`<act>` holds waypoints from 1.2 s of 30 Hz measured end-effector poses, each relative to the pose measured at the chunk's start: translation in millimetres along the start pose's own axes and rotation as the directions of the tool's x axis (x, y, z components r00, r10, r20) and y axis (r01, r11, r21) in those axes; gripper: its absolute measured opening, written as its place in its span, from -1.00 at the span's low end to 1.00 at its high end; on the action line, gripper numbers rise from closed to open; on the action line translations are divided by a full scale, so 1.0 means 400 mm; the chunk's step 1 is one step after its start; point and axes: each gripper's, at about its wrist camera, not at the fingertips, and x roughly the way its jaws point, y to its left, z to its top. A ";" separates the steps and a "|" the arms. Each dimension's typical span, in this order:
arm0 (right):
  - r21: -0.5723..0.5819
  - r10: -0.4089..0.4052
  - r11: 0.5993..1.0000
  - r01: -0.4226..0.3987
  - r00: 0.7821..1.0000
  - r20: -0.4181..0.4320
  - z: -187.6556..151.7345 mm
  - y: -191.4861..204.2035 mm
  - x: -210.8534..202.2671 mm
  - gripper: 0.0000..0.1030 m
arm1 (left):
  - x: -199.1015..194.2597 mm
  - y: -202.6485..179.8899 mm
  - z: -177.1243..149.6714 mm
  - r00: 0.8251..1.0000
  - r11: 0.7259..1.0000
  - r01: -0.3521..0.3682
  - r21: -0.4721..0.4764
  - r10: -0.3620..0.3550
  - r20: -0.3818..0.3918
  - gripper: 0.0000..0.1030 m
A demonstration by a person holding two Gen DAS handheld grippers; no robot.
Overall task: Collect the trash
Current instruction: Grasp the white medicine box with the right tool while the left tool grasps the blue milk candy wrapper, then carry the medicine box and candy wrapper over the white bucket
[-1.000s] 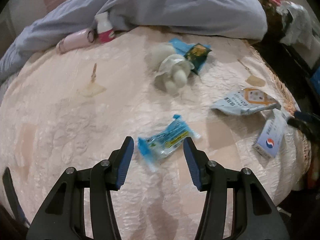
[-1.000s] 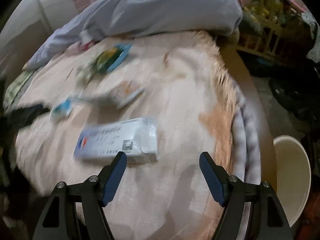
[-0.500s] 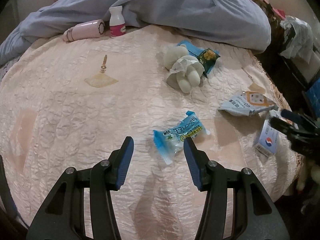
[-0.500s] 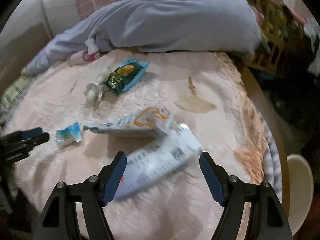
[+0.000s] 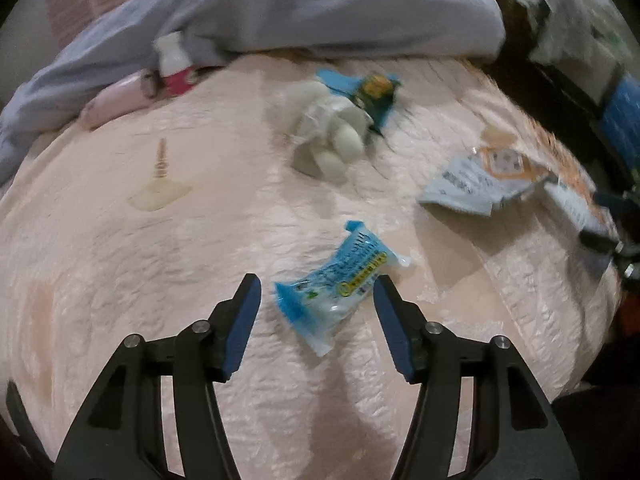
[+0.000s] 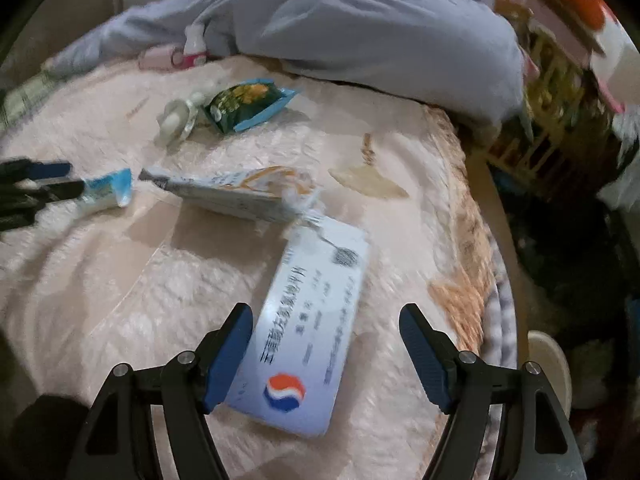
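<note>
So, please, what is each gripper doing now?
Left gripper: jaws opening, blue wrapper between them, not gripped.
Right gripper: open around white box, holding nothing.

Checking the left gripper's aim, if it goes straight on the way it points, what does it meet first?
Most likely the blue snack wrapper, lying on the pink bedspread between the opening fingers of the left gripper; depth is unclear.
</note>
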 end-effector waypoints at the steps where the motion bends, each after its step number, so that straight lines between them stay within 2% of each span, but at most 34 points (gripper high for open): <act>1: 0.021 0.011 1.000 -0.011 1.000 0.005 -0.009 -0.016 -0.009 0.43 | 0.012 -0.006 0.003 1.000 1.000 0.002 0.016 -0.002 -0.011 0.11; 4: 0.073 -0.003 0.997 0.002 1.000 0.015 -0.029 -0.052 -0.020 0.54 | 0.035 -0.024 0.009 1.000 0.998 -0.011 0.060 0.013 -0.027 0.11; 7: 0.123 0.045 0.991 -0.046 0.999 0.008 -0.020 -0.066 -0.001 0.55 | 0.054 -0.039 0.019 0.999 0.995 -0.020 0.094 0.023 -0.035 0.11; 11: 0.131 0.073 0.989 -0.075 0.997 0.015 0.012 -0.057 0.032 0.55 | 0.083 -0.043 0.028 0.998 0.997 -0.008 0.082 0.014 -0.066 0.11; 12: 0.129 0.091 0.987 -0.092 0.996 0.016 0.020 -0.055 0.040 0.55 | 0.087 -0.041 0.027 0.997 0.998 -0.001 0.066 0.006 -0.074 0.05; 13: 0.126 0.110 0.986 -0.111 0.994 0.013 0.025 -0.052 0.047 0.55 | 0.088 -0.035 0.028 0.997 0.999 0.011 0.039 -0.008 -0.078 -0.16; 14: 0.126 0.120 0.985 -0.120 0.993 0.007 0.027 -0.051 0.056 0.55 | 0.085 -0.033 0.028 0.997 1.000 0.017 0.025 -0.015 -0.076 -0.20; 16: 0.151 0.147 0.978 -0.146 0.989 0.000 0.016 -0.060 0.070 0.25 | 0.072 -0.030 0.026 0.998 1.000 0.019 0.001 -0.019 -0.065 -0.30; 17: 0.164 0.166 0.973 -0.164 0.986 0.001 0.009 -0.067 0.071 -0.08 | 0.062 -0.030 0.025 0.998 1.000 0.024 -0.008 -0.025 -0.059 -0.31; 21: 0.192 0.185 0.963 -0.188 0.982 0.033 -0.030 -0.096 0.032 -0.07 | 0.019 -0.046 0.024 0.998 0.998 0.049 -0.040 -0.051 -0.037 -0.33; 23: 0.198 0.188 0.960 -0.197 0.980 0.065 -0.048 -0.113 -0.006 -0.07 | -0.012 -0.063 0.028 0.996 0.995 0.085 -0.061 -0.086 -0.018 -0.33; 31: 0.224 0.151 0.958 -0.181 0.978 0.143 -0.096 -0.184 -0.115 -0.07 | -0.103 -0.218 0.075 0.988 0.988 0.155 0.003 -0.155 0.029 -0.33; 36: 0.270 0.115 0.950 -0.156 0.980 0.159 -0.137 -0.254 -0.151 -0.07 | -0.118 -0.332 0.116 0.982 0.980 0.186 0.068 -0.188 0.028 -0.33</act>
